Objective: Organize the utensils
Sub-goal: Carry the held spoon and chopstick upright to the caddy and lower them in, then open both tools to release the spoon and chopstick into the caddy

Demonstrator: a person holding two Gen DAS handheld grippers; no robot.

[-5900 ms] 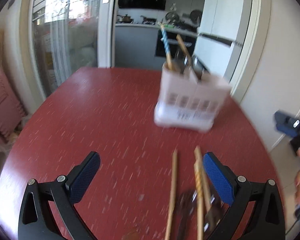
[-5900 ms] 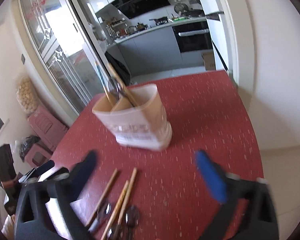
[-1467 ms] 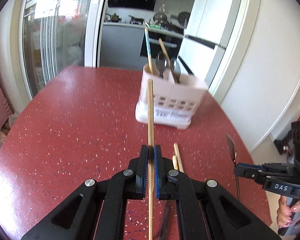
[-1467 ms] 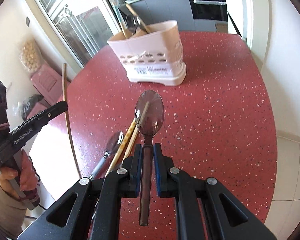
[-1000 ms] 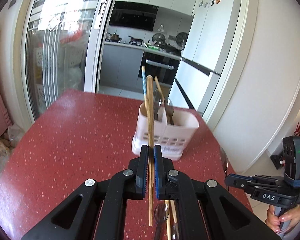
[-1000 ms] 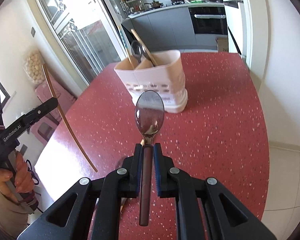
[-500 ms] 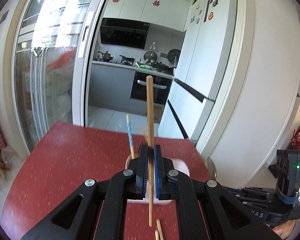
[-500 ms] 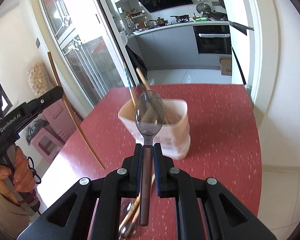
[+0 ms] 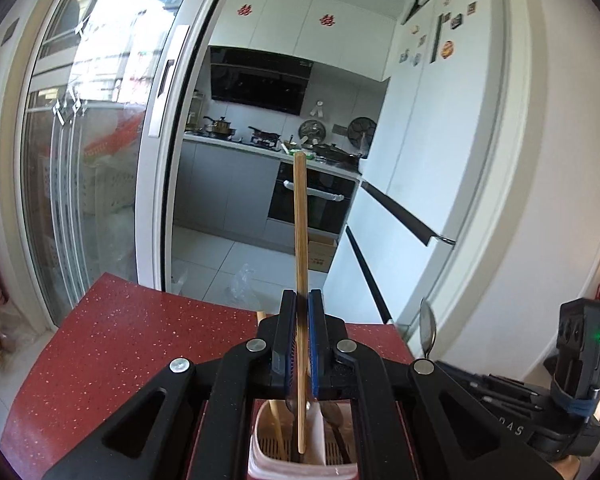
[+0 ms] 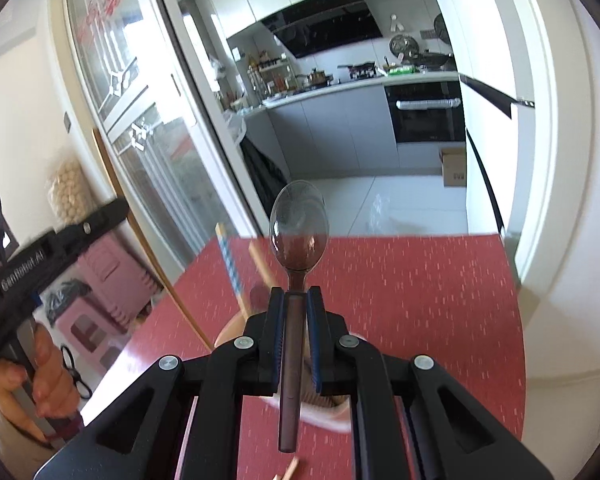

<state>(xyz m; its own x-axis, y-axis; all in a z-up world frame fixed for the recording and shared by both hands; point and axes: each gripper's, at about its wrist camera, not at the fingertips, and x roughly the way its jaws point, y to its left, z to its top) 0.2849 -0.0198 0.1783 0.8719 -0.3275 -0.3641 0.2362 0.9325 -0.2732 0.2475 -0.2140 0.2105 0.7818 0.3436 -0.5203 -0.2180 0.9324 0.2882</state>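
My left gripper (image 9: 299,300) is shut on a wooden chopstick (image 9: 300,240), held upright with its lower end just above the pink utensil holder (image 9: 300,466). The holder has spoons and another chopstick in it. My right gripper (image 10: 296,300) is shut on a metal spoon (image 10: 298,226), bowl up, its handle end over the same holder (image 10: 324,412), which is mostly hidden behind the jaws. The blue striped chopstick (image 10: 230,264) sticks out of the holder. The right gripper and its spoon also show in the left wrist view (image 9: 427,328).
The red speckled table (image 9: 120,344) reaches to a glass sliding door (image 9: 80,160) on the left and a white wall on the right. A loose chopstick tip (image 10: 290,468) lies on the table near me. The kitchen lies beyond.
Both grippers have risen and moved forward over the holder. The holder now sits directly below the jaws in both views, and the chopstick's lower end hangs above its opening.
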